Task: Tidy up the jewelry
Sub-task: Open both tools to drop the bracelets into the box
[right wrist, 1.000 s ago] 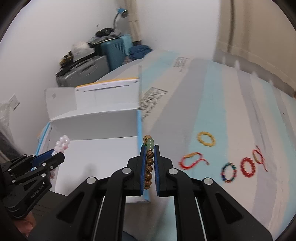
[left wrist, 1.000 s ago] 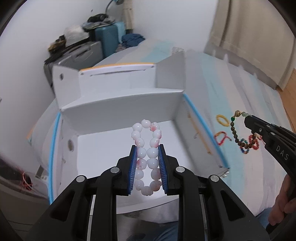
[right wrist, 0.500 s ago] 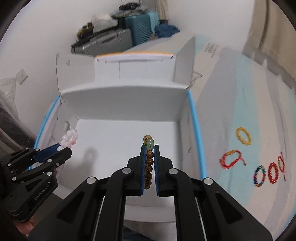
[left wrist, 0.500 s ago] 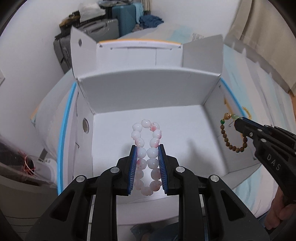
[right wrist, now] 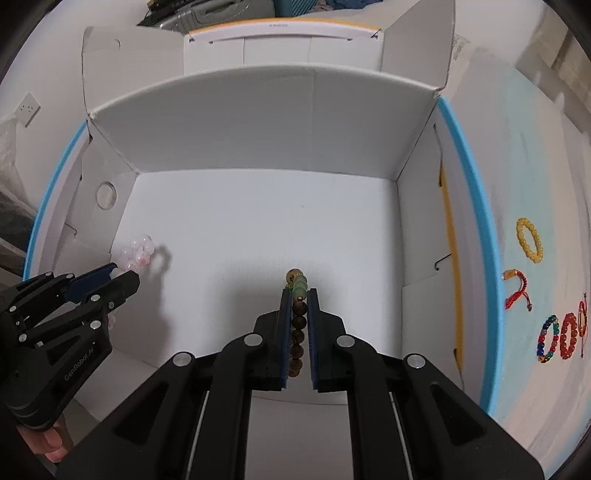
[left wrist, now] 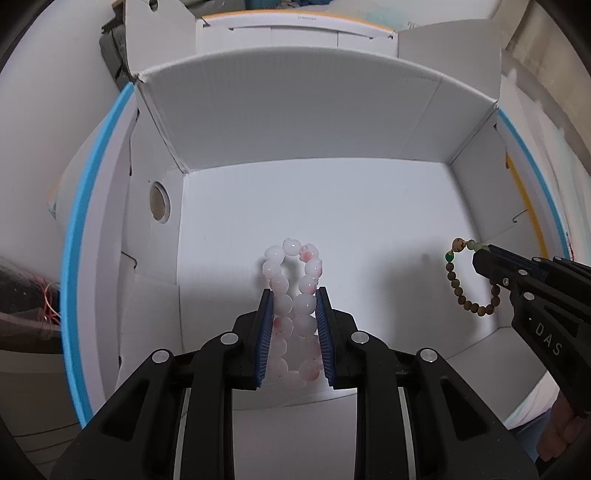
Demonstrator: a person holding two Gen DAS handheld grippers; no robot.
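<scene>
My left gripper [left wrist: 293, 291] is shut on a bracelet of pale pink and white beads [left wrist: 291, 280], which it holds inside an open white cardboard box [left wrist: 295, 122], above the box floor. My right gripper [right wrist: 298, 291] is shut on a brown wooden bead bracelet [right wrist: 297, 321] with green beads at its top, also inside the box [right wrist: 258, 118]. From the left wrist view the right gripper [left wrist: 480, 254] comes in from the right with the brown bracelet [left wrist: 469, 291] hanging as a loop. The right wrist view has the left gripper [right wrist: 122, 275] at lower left with the pink beads [right wrist: 138, 253].
On the light blue and white striped cover right of the box lie a yellow bead bracelet [right wrist: 530, 240], a red cord bracelet [right wrist: 517, 291], a multicoloured bead bracelet [right wrist: 546, 338] and a red bead bracelet [right wrist: 569, 334]. The box flaps stand up at the back. Suitcases [right wrist: 173, 14] sit behind.
Both grippers have moved from beside and above the box down into it, each keeping its bracelet. The box floor now fills both views and the right gripper has crossed over the right wall.
</scene>
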